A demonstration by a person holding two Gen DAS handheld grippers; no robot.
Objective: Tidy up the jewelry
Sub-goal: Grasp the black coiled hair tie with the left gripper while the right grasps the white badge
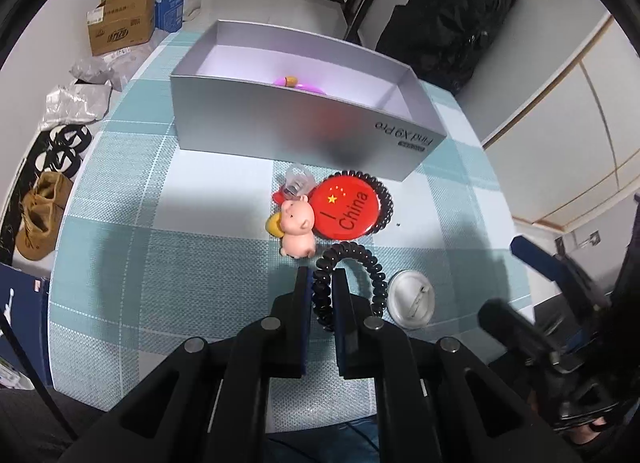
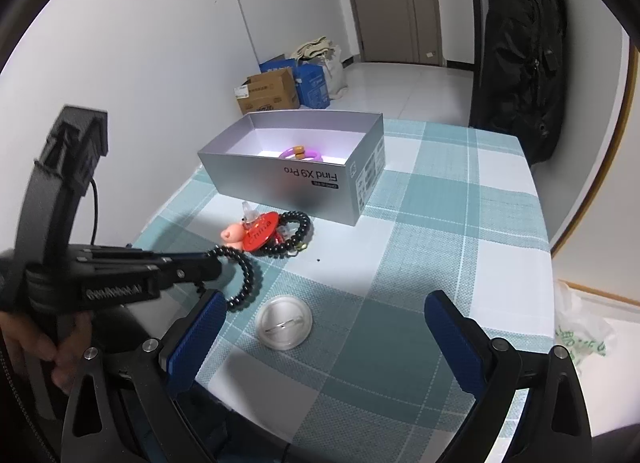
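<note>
White walls [image 2: 168, 43] and pale glossy floor tiles [image 2: 404, 83] noted, closed door [image 2: 392, 3] at far end, cardboard boxes [image 2: 270, 95] and blue cartons [image 2: 314, 85] stacked against wall, black bag [image 2: 520, 63] hanging beside table [image 2: 460, 203] covered in teal checked cloth, brown boots [image 1: 40, 219] on floor.

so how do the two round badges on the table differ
The red badge lies face up showing a flag and "I China"; the white badge lies face down, pin showing. The red one rests on other trinkets near the box; the white one lies alone, flat on the cloth. Both are round.
</note>
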